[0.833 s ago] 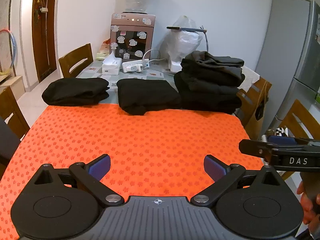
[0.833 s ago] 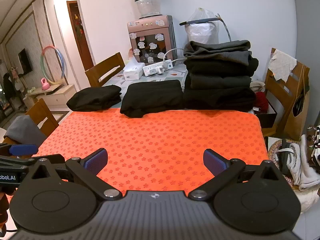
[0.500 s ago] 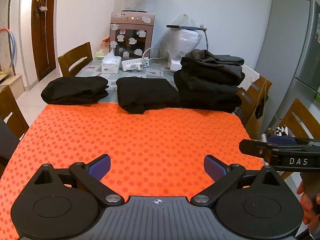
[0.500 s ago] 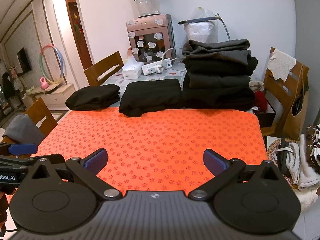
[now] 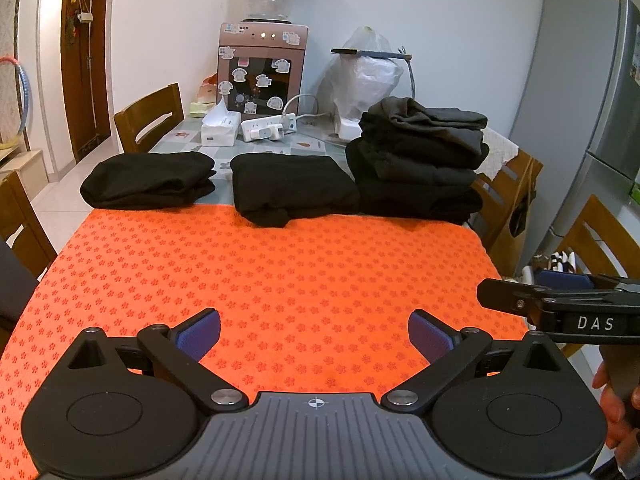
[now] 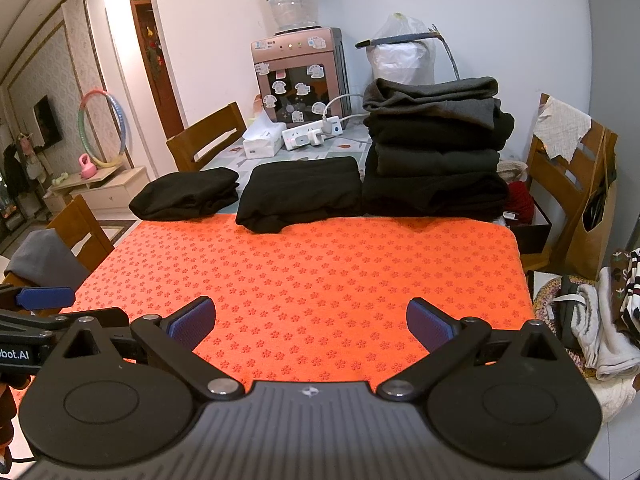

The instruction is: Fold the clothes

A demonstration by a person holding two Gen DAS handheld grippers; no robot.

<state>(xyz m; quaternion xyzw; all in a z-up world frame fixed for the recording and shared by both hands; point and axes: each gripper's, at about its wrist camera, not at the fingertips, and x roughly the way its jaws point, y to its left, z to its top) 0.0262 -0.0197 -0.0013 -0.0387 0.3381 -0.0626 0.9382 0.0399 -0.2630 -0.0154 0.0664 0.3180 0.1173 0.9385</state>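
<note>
Dark folded clothes lie along the far edge of the orange flower-print mat. On the left is a small black bundle, in the middle a flat black garment, and on the right a tall stack of several folded pieces. My left gripper hovers open over the near part of the mat with nothing between its blue pads. My right gripper is open too, beside it on the right, also holding nothing.
Behind the clothes stand a pink water dispenser, a tissue box, a power strip and a white plastic bag. Wooden chairs ring the table. A fridge stands right; loose laundry lies on the floor.
Both views have tilted up slightly, so the clothes sit a little lower in the frames. Both grippers stay open and nothing on the table has moved.
</note>
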